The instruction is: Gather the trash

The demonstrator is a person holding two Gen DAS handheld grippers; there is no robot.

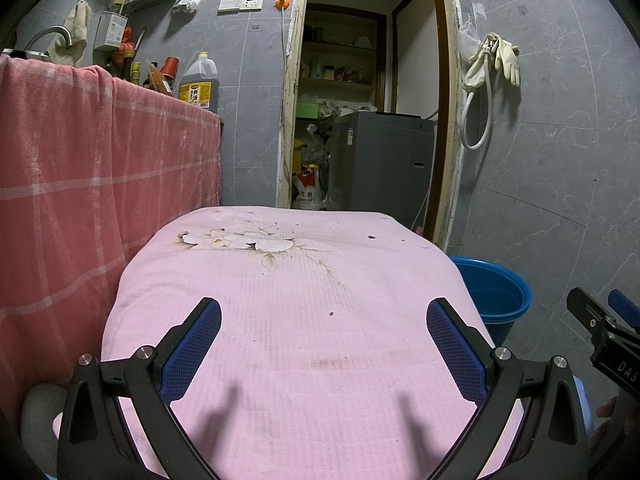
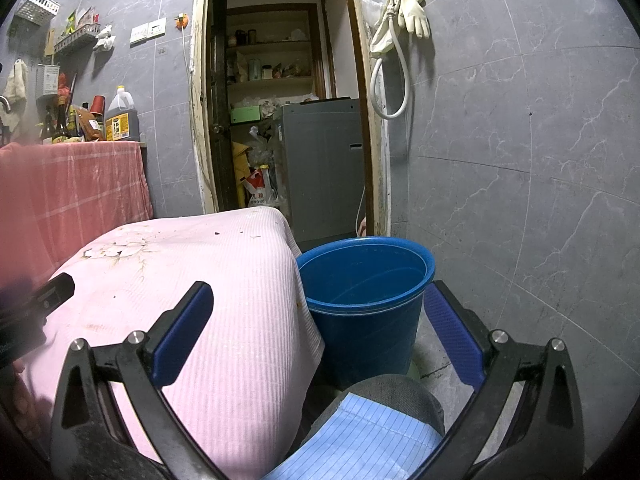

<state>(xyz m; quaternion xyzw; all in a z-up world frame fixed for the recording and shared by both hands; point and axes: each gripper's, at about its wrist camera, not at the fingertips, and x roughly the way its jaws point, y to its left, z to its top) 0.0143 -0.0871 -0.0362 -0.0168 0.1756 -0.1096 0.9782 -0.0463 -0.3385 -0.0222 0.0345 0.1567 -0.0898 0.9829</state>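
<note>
A small table covered by a pink flowered cloth (image 1: 304, 320) fills the left wrist view and shows in the right wrist view (image 2: 224, 280). Small dark crumbs (image 1: 331, 314) lie scattered on the cloth, more near its far edge (image 1: 372, 236). A blue bucket (image 2: 364, 292) stands on the floor at the table's right side, also in the left wrist view (image 1: 492, 296). My left gripper (image 1: 324, 320) is open and empty above the cloth. My right gripper (image 2: 320, 312) is open and empty, over the table's right edge and the bucket; it shows in the left wrist view (image 1: 600, 320).
A counter draped with a red checked cloth (image 1: 80, 184) stands left, bottles (image 1: 198, 84) on it. An open doorway (image 1: 360, 100) with a grey washing machine (image 1: 380, 164) lies ahead. A grey tiled wall (image 2: 520, 160) with hung gloves (image 2: 412, 12) is right. My knee (image 2: 384, 400) is below.
</note>
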